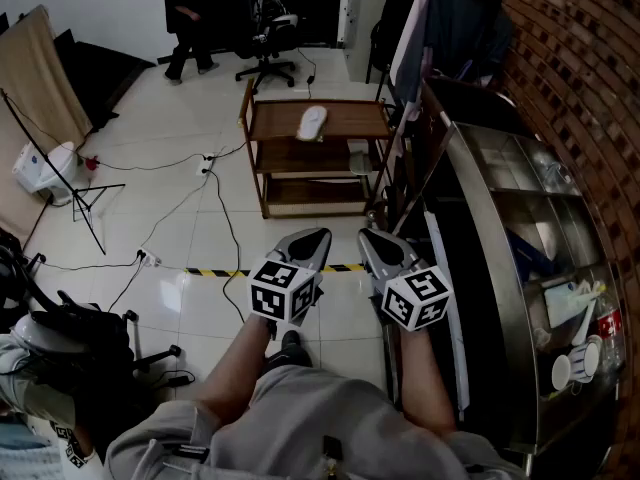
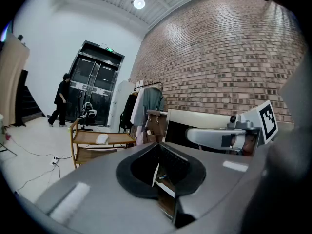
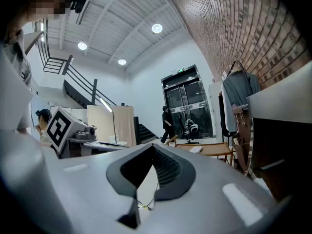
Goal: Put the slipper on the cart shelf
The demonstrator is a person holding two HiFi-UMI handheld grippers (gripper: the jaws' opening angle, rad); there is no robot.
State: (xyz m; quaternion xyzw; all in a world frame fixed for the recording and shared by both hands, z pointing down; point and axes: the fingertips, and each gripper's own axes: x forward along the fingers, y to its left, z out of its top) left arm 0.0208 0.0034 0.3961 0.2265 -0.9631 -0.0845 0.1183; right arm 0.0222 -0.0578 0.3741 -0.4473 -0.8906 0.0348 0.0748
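A white slipper lies on the top shelf of the wooden cart, a few steps ahead of me across the tiled floor. My left gripper and right gripper are held side by side close to my body, well short of the cart. Both are shut, with nothing between their jaws. The left gripper view looks over its closed jaws to the slipper on the cart in the distance. In the right gripper view the slipper and cart lie far off.
A stainless steel counter runs along the brick wall at right. A clothes rack stands beside the cart. Cables and a power strip trail over the floor at left, by a light stand. An office chair and a person are at the back.
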